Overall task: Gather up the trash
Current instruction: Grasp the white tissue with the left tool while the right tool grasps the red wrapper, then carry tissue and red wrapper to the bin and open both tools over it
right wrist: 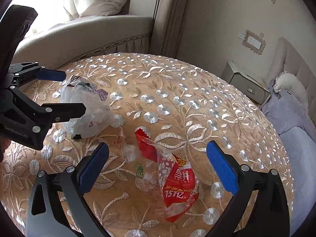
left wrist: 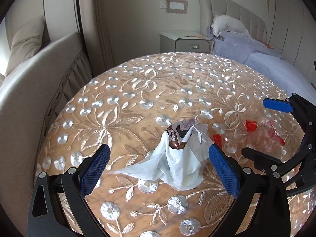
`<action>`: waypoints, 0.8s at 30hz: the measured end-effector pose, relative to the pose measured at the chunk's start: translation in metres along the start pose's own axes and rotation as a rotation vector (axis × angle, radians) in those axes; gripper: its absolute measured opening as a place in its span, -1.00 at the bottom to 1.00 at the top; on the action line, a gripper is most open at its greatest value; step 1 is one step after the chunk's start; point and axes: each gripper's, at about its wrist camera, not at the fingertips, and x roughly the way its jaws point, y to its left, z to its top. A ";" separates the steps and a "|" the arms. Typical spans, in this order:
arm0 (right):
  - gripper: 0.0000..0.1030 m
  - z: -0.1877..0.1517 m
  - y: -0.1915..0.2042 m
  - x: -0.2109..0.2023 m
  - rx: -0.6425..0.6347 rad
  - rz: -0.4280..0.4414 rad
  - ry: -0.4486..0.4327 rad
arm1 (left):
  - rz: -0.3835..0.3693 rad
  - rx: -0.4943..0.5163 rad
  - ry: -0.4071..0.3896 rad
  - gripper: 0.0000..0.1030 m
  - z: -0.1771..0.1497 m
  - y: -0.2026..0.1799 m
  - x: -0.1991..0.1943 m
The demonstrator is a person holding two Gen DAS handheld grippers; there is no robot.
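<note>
The left gripper stands wide open and holds nothing; its blue pads flank a white bag without touching it. The bag sits crumpled on the counter, its mouth up, with a dark wrapper poking out of the top. Just beside the bag, toward the right, lies a clear and red wrapper, and over that hangs the right gripper, seen here from the side.

The right gripper is also spread wide and grips nothing. Between its pads the red wrapper lies flat on the counter, part clear film, part red print with white characters. A small clear scrap lies just beside it, toward the bag. The left gripper shows at the left edge of this view, its fingers either side of the bag.

The counter wears an embroidered cloth with silver flowers. Beyond it are a beige sofa, a nightstand and a bed with lilac covers.
</note>
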 end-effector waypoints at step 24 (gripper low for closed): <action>-0.74 -0.018 -0.004 -0.043 0.061 0.036 -0.014 | -0.113 0.092 -0.043 -0.23 -0.011 -0.037 -0.047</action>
